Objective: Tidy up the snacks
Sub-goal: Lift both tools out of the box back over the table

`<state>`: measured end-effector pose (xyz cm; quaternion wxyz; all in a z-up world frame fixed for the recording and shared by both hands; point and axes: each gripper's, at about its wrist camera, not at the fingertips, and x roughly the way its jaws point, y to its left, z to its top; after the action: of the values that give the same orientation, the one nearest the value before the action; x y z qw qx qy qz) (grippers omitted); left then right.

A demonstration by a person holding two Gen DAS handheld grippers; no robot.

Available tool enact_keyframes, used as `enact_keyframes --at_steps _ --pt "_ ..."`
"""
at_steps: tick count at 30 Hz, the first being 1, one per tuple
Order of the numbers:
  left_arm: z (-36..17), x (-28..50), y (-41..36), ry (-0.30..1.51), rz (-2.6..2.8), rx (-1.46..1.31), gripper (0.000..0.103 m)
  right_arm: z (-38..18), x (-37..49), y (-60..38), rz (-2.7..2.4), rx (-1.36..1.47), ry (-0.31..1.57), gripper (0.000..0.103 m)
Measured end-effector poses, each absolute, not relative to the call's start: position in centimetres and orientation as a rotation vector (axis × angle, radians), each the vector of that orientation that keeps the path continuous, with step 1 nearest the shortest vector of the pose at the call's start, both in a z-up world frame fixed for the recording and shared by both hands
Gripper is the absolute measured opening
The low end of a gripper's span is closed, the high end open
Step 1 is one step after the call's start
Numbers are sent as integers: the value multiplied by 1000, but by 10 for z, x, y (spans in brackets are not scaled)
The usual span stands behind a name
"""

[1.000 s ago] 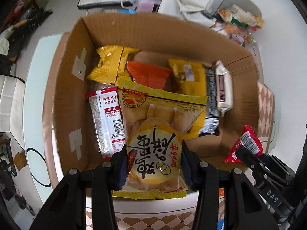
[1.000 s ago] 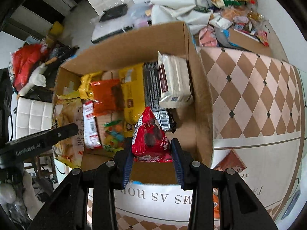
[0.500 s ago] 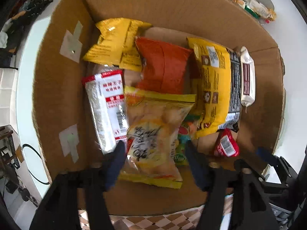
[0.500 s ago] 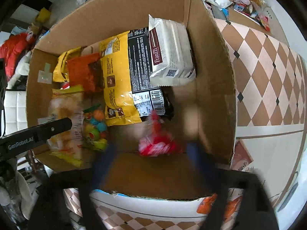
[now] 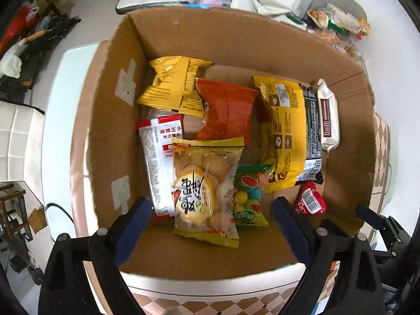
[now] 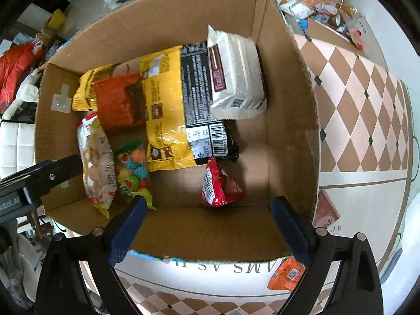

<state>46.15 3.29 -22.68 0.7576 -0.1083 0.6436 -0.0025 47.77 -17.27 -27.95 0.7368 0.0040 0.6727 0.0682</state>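
An open cardboard box holds several snack packs. A yellow egg-cake bag lies at the box's near left, on a red-and-white pack and a fruit-candy bag. A small red pack lies on the box floor at the near right. My left gripper is open and empty above the near wall. My right gripper is open and empty above the near wall, just behind the red pack.
Further in the box lie a yellow bag, an orange bag, a yellow-and-black bag and a white pack. More snacks lie on the checkered table beyond. An orange pack lies outside the near wall.
Both grippers opened and let go: the egg-cake bag and the small red pack dropped into the box. Both grippers then pulled back toward the near wall.
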Motion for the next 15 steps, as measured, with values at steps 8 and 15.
enact_keyframes --at_steps 8,15 --pt "-191 411 22 1253 30 -167 95 -241 449 -181 135 0 1369 98" --pt "-159 365 19 1122 52 -149 95 -198 406 -178 159 -27 1242 98"
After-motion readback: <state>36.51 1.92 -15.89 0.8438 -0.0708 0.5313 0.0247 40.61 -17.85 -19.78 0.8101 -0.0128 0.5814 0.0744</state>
